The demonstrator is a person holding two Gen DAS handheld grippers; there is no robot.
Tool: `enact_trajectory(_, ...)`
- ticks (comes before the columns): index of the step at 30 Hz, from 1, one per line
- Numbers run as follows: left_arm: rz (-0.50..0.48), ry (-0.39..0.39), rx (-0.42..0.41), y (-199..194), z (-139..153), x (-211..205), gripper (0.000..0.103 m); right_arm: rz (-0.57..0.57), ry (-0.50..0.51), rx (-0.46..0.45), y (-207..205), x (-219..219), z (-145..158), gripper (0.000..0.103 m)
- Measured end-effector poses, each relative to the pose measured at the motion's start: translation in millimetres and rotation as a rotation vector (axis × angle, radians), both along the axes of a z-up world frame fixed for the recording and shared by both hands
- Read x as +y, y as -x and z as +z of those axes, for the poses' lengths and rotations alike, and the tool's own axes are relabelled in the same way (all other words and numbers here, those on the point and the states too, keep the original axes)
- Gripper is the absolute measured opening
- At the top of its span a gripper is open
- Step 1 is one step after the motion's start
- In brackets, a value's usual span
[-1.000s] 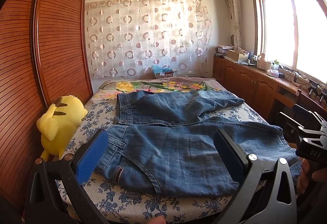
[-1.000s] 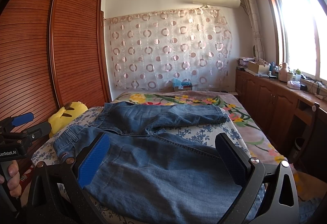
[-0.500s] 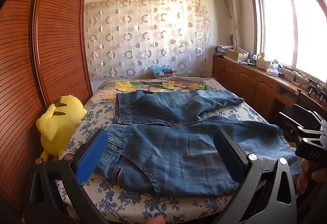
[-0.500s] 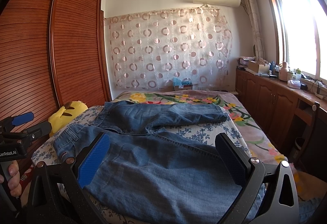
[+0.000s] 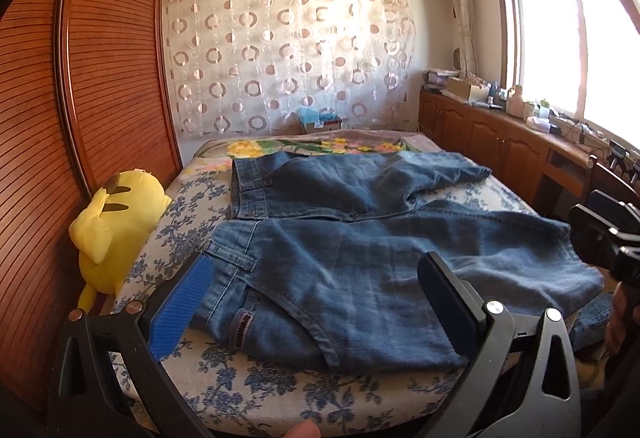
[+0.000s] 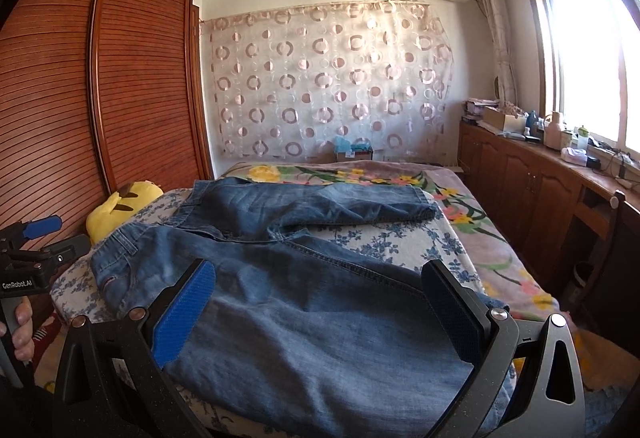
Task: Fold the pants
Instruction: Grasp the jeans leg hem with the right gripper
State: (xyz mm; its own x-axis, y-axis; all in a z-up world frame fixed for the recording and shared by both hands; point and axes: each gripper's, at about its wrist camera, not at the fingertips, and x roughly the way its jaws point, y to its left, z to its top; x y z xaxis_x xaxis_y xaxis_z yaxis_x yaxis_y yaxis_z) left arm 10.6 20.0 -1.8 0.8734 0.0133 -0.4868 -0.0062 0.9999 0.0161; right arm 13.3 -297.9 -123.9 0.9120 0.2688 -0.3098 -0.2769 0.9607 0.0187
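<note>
A yellow plush toy (image 5: pixel 116 234) lies at the left edge of the bed (image 5: pixel 280 394), against the brown slatted wardrobe (image 5: pixel 104 70), close to the waistband of the jeans (image 5: pixel 360 270) but not on them. A wooden counter (image 6: pixel 560 178) loaded with bottles and boxes runs under the window along the right wall, well apart from the cloth, and a circle-patterned curtain (image 5: pixel 288 54) covers the far wall. Nothing lies on top of the jeans. They are spread flat on the flowered bedspread, long axis across the bed: waistband to the left, the two legs running to the right and splaying apart, the near leg reaching the bed's right edge. The left gripper (image 5: pixel 312 314) hangs above the near leg by the waistband, jaws spread wide and empty; the right gripper (image 6: pixel 316 318) hangs over the same leg further along, jaws likewise spread and holding nothing. Compared with a second ago, the jeans lie the same and both grippers have hardly shifted.
</note>
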Motion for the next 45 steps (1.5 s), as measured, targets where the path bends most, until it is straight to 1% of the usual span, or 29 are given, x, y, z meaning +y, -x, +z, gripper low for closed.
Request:
enact_trajectory(6, -0.012, 0.009, 0.038, -4.4, -18.0, 17.0, 0.103, -0.016, 0.024, 0.026, -1.1, -3.9, -1.4, 0.102)
enact_trajectory(12, -0.006, 0.03, 0.083, -10.8, -36.8, 37.3, 0.103, -0.039, 0.04, 0.089, -3.2, -17.4, -5.6, 0.098)
enact_trajectory(14, -0.001, 0.042, 0.092, -11.6, -41.9, 45.3, 0.103, -0.047, 0.047, 0.112, -3.0, -23.1, -6.2, 0.091)
enact_trajectory(17, 0.011, 0.051, 0.108, -13.2, -45.8, 53.1, 0.103, -0.053, 0.053, 0.153, -7.7, -31.5, -6.0, 0.088)
enact_trajectory(22, 0.041, 0.055, 0.135, -17.2, -55.0, 66.5, 0.102, -0.068, 0.097, 0.193, -2.5, -40.0, 1.2, 0.083)
enact_trajectory(27, 0.051, 0.062, 0.153, -17.0, -62.8, 73.2, 0.102, -0.094, 0.124, 0.253, 6.0, -52.2, 5.2, 0.081)
enact_trajectory(32, 0.051, 0.06, 0.171, -18.9, -68.5, 74.9, 0.102, -0.096, 0.133, 0.337, 8.6, -50.5, 10.1, 0.075)
enact_trajectory(37, 0.066, 0.061, 0.188, -21.2, -73.4, 80.6, 0.102, -0.084, 0.126, 0.392, 17.4, -47.2, 21.0, 0.071)
enact_trajectory(39, 0.071, 0.066, 0.197, -22.5, -76.8, 83.7, 0.102, -0.085, 0.113, 0.401, 21.4, -45.1, 28.0, 0.068)
enact_trajectory(42, 0.078, 0.072, 0.21, -23.7, -81.3, 88.2, 0.102, -0.071, 0.106, 0.409, 22.8, -37.7, 35.2, 0.056)
enact_trajectory(43, 0.08, 0.073, 0.213, -24.2, -82.2, 89.9, 0.102, -0.066, 0.111, 0.412, 24.2, -36.0, 35.6, 0.046)
enact_trajectory(44, 0.085, 0.076, 0.216, -24.4, -83.1, 92.0, 0.101, -0.063, 0.118, 0.419, 24.8, -34.4, 37.1, 0.039)
enact_trajectory(45, 0.089, 0.081, 0.219, -24.2, -84.3, 94.6, 0.099, -0.058, 0.125, 0.425, 28.8, -29.8, 41.0, 0.036)
